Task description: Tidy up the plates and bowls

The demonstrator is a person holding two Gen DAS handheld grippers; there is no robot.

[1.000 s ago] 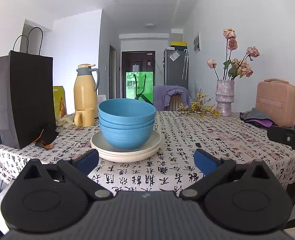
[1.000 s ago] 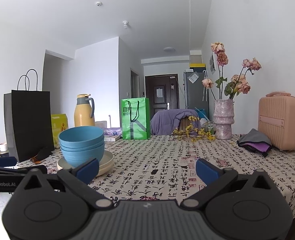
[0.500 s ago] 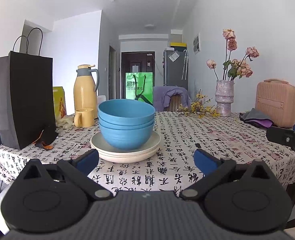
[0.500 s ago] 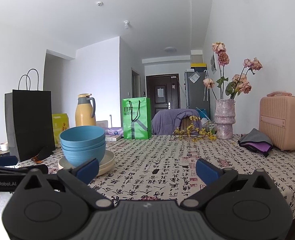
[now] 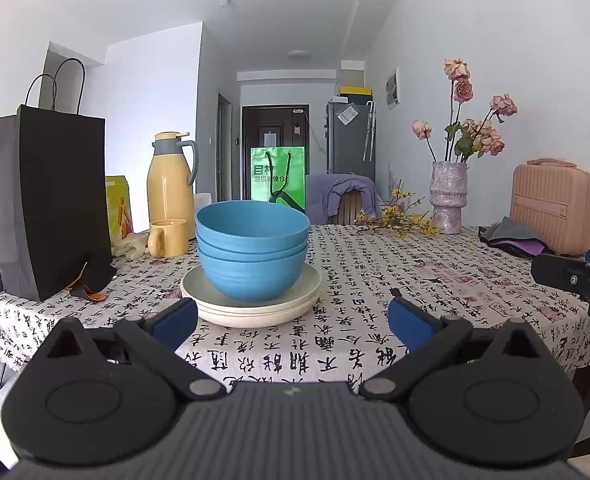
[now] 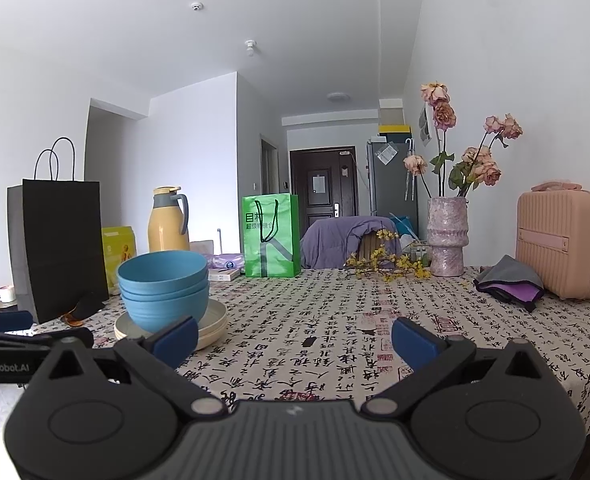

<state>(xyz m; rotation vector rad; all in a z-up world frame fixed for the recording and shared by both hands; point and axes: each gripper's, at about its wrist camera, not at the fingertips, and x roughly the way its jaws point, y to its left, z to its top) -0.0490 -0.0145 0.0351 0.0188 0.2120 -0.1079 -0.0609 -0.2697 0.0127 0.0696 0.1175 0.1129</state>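
a: where are the plates and bowls being kept?

b: three blue bowls (image 5: 253,256) are being carried nested on a stack of cream plates (image 5: 251,307), which is being borne by the tabletop (image 5: 375,280) under a cloth printed with black characters. the stack is being framed just ahead of the left tool (image 5: 291,320), toward its left finger.

a: how is the left tool being held?

b: it is being held spread wide, with nothing being gripped between its blue pads (image 5: 175,318). it is being kept short of the plates, at the near edge of the tabletop.

a: and the right tool?

b: the right tool (image 6: 295,338) is likewise being held apart and empty. it is being pointed at bare cloth to the right of the stack, with the bowls being seen beyond its left finger. its tip is also being glimpsed at the right edge of the left wrist view.

a: what is being seen around the stack?

b: a black paper bag (image 5: 49,208), a yellow thermos jug (image 5: 170,188) and a yellow mug (image 5: 169,238) are being seen behind it to the left. a green bag (image 6: 271,236), a vase of dried roses (image 6: 447,236) and a pink case (image 6: 565,240) are being seen farther back and to the right.
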